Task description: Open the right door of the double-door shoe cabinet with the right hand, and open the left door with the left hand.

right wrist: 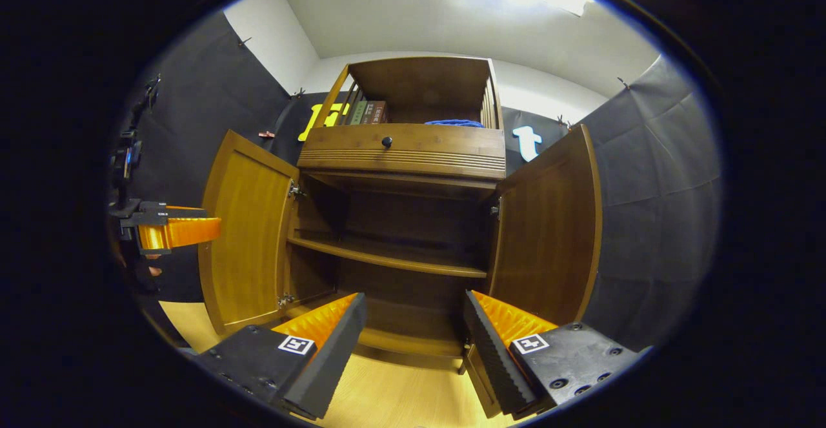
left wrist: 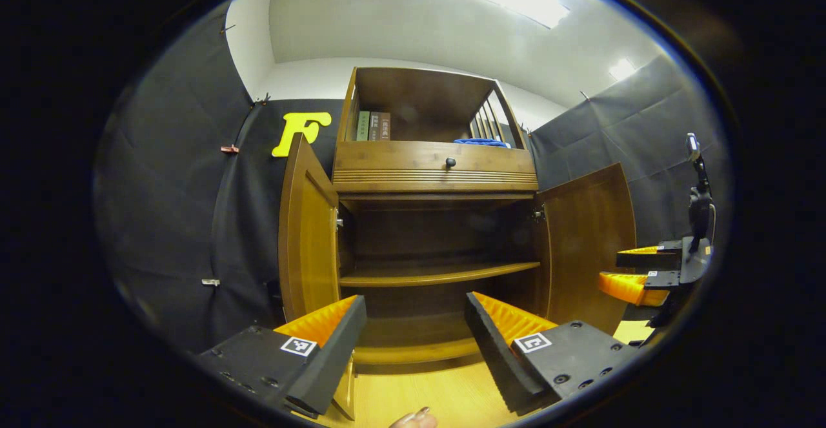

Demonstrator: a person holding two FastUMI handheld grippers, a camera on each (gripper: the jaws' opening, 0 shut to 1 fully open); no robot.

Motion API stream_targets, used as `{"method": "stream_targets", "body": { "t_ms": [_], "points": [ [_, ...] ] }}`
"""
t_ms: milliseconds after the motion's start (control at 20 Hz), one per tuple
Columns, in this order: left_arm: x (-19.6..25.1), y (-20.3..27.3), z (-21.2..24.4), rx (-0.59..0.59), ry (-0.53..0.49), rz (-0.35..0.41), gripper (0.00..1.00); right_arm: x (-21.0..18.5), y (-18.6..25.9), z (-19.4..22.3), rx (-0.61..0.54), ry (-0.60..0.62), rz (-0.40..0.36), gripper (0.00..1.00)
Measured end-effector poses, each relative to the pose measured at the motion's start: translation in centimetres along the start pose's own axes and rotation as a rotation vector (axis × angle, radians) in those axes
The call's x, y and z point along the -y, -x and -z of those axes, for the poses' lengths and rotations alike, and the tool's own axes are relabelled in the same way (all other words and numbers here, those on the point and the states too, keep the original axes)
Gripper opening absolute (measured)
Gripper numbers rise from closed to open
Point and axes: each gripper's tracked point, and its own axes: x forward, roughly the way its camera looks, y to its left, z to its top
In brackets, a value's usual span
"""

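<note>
The wooden shoe cabinet [left wrist: 433, 176] stands ahead with both lower doors swung wide. Its left door [left wrist: 303, 234] and right door [left wrist: 587, 241] angle outward, baring a middle shelf [left wrist: 439, 274] with nothing on it. In the right gripper view the left door [right wrist: 248, 234] and right door [right wrist: 548, 228] also stand open. My left gripper [left wrist: 413, 331] is open, apart from the doors, with nothing between its fingers. My right gripper [right wrist: 413, 331] is open too, its right finger [right wrist: 497, 344] near the right door's lower edge. The right gripper [left wrist: 635, 273] shows far right in the left gripper view; the left gripper [right wrist: 177, 228] shows far left in the right gripper view.
A drawer with a black knob [left wrist: 450, 163] sits above the doors. The top shelf holds books [left wrist: 373, 126] and a blue cloth [left wrist: 481, 142]. Light wooden floor [left wrist: 426, 396] lies in front. A fingertip [left wrist: 413, 419] shows at the bottom edge. Black cloth walls close in on both sides.
</note>
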Motion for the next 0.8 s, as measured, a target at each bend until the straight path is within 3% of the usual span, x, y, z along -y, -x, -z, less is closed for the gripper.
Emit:
{"method": "stream_targets", "body": {
  "t_ms": [200, 800],
  "points": [
    [-0.1, -0.09, -0.21, 0.001, -0.011, -0.046, 0.97, 0.14, -0.14, -0.04, -0.006, -0.014, 0.003, 0.95],
    [-0.05, -0.88, 0.48, -0.026, 0.018, -0.043, 0.95, 0.06, -0.55, 0.18, -0.016, -0.017, 0.005, 0.95]
  ]
}}
